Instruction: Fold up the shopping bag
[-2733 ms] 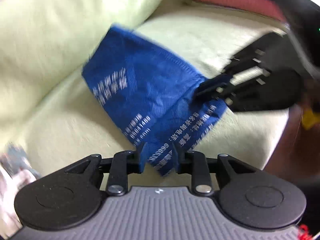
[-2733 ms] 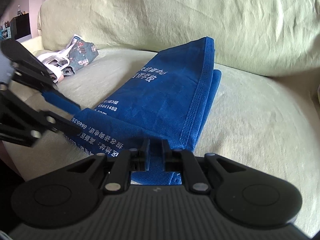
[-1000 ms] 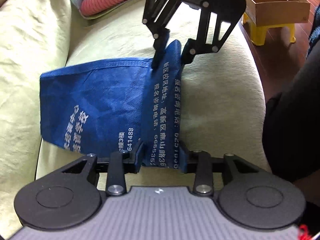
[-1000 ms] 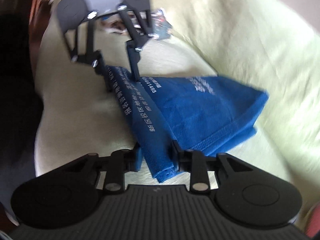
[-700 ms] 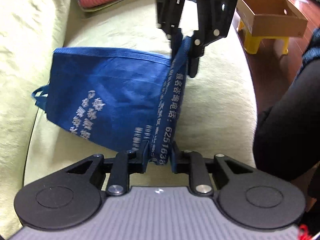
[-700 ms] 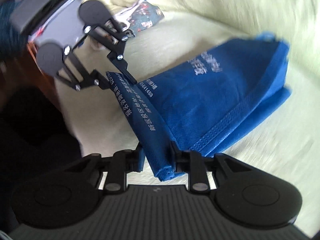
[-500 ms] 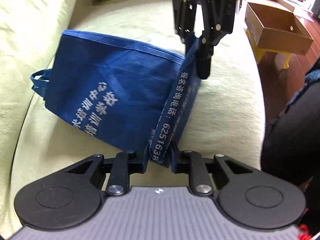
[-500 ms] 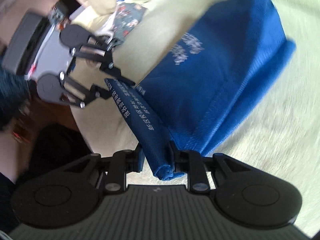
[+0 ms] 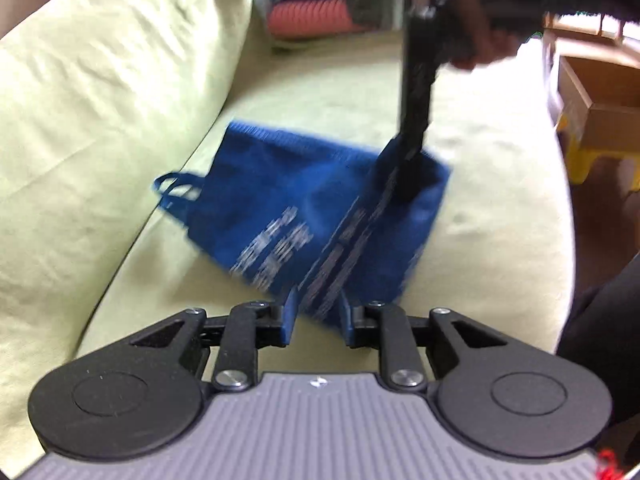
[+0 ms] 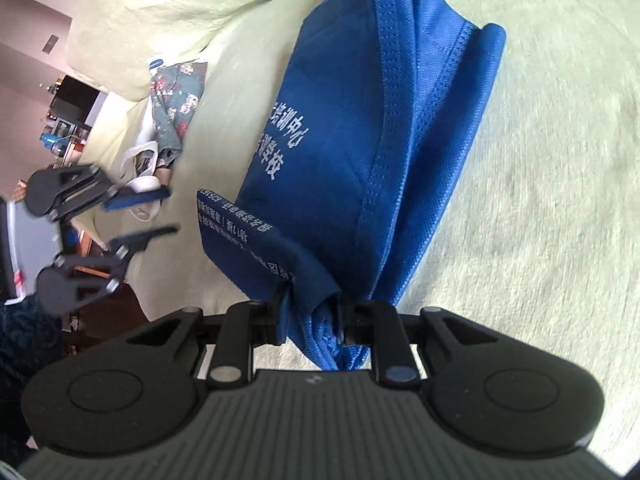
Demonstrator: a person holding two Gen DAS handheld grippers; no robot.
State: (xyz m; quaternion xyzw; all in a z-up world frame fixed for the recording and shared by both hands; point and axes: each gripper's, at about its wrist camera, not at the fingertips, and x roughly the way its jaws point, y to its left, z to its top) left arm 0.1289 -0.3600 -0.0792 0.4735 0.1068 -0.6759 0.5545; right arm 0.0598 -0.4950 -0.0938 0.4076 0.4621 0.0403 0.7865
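Bag flattened on sofa, folding not done. R gripper clamps bunched corner, jaws just closed further; L gripper has let go, empty.

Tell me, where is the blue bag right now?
The blue bag lies on the pale green sofa seat, its handles toward the back cushion. In the right wrist view the right gripper pinches its near corner.

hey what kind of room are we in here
Most likely a home living room: a pale green sofa with a blue shopping bag on it, folded textiles at one end, and a cardboard box on the wooden floor.
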